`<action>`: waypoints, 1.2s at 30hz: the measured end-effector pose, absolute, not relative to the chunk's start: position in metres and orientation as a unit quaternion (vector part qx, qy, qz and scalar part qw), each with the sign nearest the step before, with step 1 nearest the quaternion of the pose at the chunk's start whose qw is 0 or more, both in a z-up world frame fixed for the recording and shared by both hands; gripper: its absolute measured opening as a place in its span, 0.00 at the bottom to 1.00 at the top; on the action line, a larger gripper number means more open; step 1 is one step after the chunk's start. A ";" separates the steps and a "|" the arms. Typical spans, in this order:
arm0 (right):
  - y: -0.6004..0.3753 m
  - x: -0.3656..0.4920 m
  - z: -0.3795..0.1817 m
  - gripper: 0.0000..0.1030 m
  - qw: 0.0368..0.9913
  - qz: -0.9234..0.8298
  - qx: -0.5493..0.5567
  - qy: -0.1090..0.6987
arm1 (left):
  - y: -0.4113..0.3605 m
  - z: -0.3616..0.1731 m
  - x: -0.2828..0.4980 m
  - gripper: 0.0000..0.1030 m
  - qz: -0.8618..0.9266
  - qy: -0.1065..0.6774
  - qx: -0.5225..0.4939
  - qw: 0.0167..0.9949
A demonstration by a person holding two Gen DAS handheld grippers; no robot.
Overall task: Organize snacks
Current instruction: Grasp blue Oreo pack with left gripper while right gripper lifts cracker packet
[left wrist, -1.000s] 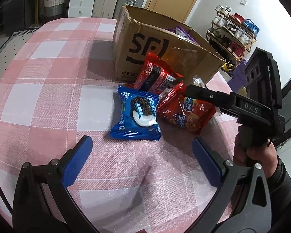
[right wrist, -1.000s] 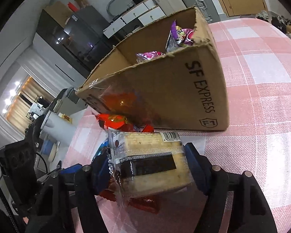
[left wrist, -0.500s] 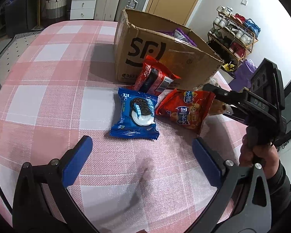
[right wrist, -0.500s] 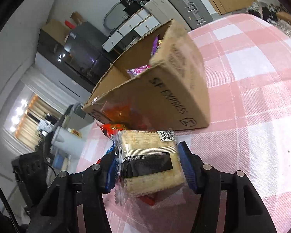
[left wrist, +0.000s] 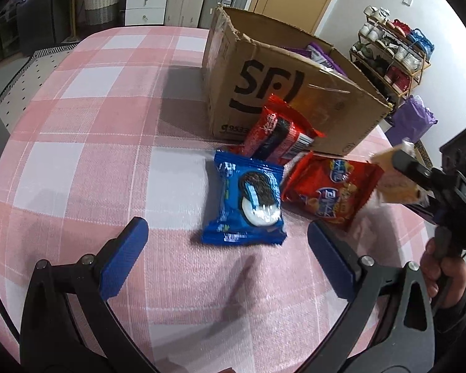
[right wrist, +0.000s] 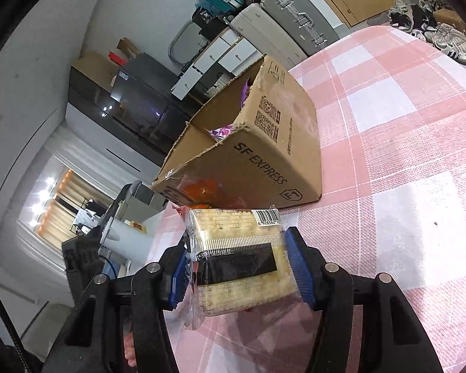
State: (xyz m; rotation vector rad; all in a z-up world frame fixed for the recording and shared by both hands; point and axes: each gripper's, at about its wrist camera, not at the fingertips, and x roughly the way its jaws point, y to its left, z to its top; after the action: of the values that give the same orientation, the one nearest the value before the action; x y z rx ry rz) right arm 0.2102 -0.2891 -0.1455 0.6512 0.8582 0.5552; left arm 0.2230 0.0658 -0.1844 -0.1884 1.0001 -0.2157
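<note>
Cracker pack point(right wrist: 239, 261) sits clamped in our right jaws — we lift it clear over the box point(right wrist: 264, 161) rim; left jaws wide, empty.

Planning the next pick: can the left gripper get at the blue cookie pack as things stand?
Probably yes. The left gripper is open and empty, and the blue cookie pack lies flat on the tablecloth just ahead of it, nothing between, though red packs crowd its far edge.
</note>
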 end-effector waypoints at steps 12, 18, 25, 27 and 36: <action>-0.292 0.207 -0.146 0.56 0.823 0.255 0.311 0.401 | 0.058 -0.200 0.260 0.92 -0.102 0.492 -0.087 0.860; -0.294 0.204 -0.147 0.56 0.823 0.253 0.312 0.401 | 0.057 -0.203 0.264 0.90 -0.102 0.493 -0.076 0.861; -0.294 0.201 -0.144 0.56 0.823 0.254 0.313 0.400 | 0.055 -0.202 0.263 0.81 -0.107 0.489 -0.069 0.863; -0.295 0.200 -0.144 0.56 0.824 0.252 0.313 0.400 | 0.055 -0.202 0.263 0.78 -0.107 0.489 -0.065 0.863; -0.294 0.198 -0.142 0.56 0.824 0.252 0.311 0.401 | 0.061 -0.201 0.257 0.39 -0.139 0.481 -0.085 0.862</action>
State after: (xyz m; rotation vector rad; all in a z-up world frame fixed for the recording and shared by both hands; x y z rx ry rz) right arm 0.1980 -0.2941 -0.1423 0.6609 0.8522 0.5354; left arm 0.2572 0.0609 -0.2014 -0.1784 1.0082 -0.2925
